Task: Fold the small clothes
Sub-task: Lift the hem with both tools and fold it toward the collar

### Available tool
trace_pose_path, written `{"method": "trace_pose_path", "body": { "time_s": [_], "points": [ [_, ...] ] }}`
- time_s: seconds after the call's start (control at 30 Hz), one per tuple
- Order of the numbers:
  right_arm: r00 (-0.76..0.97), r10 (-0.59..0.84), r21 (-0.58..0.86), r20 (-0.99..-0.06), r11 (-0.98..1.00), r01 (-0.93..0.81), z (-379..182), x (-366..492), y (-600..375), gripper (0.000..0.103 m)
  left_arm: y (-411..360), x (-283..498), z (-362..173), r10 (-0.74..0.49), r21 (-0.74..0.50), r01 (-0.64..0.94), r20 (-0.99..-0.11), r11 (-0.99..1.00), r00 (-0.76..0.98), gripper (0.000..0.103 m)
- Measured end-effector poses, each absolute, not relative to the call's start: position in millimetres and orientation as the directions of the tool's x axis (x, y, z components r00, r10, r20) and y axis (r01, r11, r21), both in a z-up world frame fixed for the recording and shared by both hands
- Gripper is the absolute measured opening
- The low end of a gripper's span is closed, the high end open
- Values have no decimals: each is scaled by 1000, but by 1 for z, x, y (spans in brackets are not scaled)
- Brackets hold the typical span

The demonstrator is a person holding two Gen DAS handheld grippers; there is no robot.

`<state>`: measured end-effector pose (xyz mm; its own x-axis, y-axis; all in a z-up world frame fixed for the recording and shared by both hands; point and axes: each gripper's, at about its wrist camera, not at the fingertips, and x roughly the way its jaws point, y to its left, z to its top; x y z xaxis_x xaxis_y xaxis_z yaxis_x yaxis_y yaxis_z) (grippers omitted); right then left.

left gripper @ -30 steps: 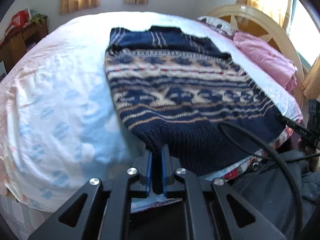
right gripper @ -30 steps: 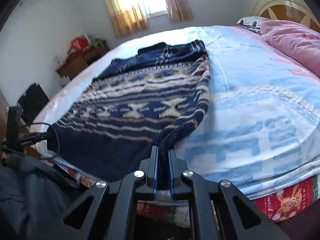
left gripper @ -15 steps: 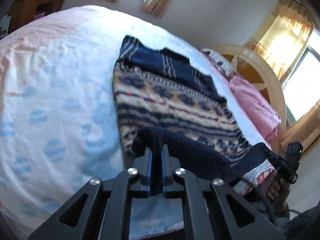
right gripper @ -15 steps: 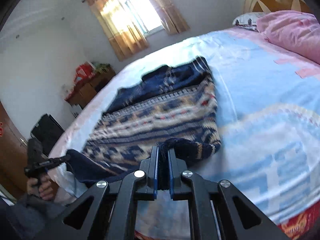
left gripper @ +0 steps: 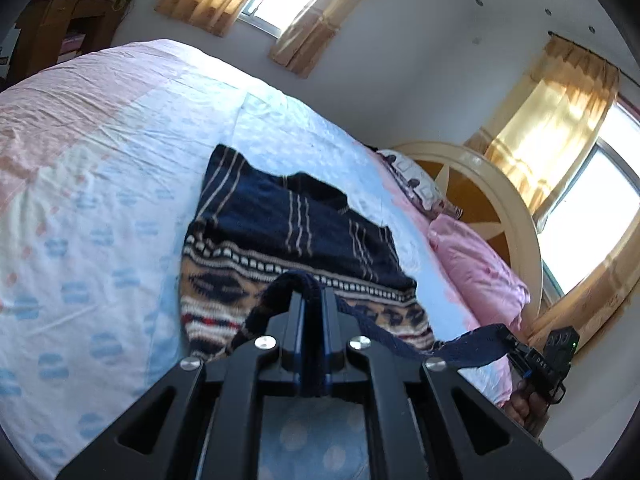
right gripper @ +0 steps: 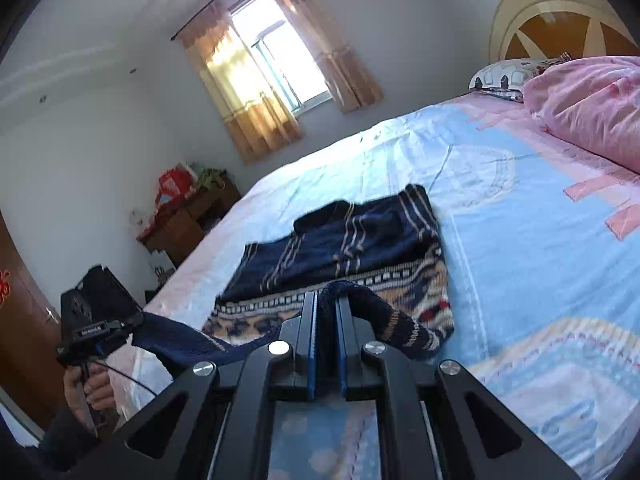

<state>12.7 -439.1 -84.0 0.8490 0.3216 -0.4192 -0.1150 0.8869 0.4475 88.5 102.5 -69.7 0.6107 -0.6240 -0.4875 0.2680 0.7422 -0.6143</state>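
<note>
- The sweater (left gripper: pixel 280 232) hem is held pinched in the left claw (left gripper: pixel 311 304) and right claw (right gripper: pixel 327 308) — lifted so the lower half can be folded over the bed (left gripper: pixel 100 160).

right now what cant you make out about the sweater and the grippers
- Sweater near hem: hidden behind left gripper in left wrist view.
- Hem inside right gripper: hidden by its fingers, right wrist view.
- Sweater's underside: against the bed.
- Near bed edge: cut off, both views.

sweater (left gripper: pixel 280 232): navy, tan-and-white patterned bands, red flecks | bedsheet (left gripper: pixel 100 168): pale blue and pink | pillow (right gripper: pixel 592 104): pink
</note>
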Motion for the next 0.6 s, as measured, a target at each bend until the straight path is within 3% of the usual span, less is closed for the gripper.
{"method": "trace_pose_path", "body": {
  "time_s": [0.27,0.6],
  "points": [
    [869,311,448,-385,886,-118,-61,38,-439,7,99,114,-61,-612,-610,261,-482,748,627,7],
    [863,286,428,-416,899,-92,-56,88,-440,7,91,172,-56,-613,-623,255,-467,739,638,7]
  ]
}}
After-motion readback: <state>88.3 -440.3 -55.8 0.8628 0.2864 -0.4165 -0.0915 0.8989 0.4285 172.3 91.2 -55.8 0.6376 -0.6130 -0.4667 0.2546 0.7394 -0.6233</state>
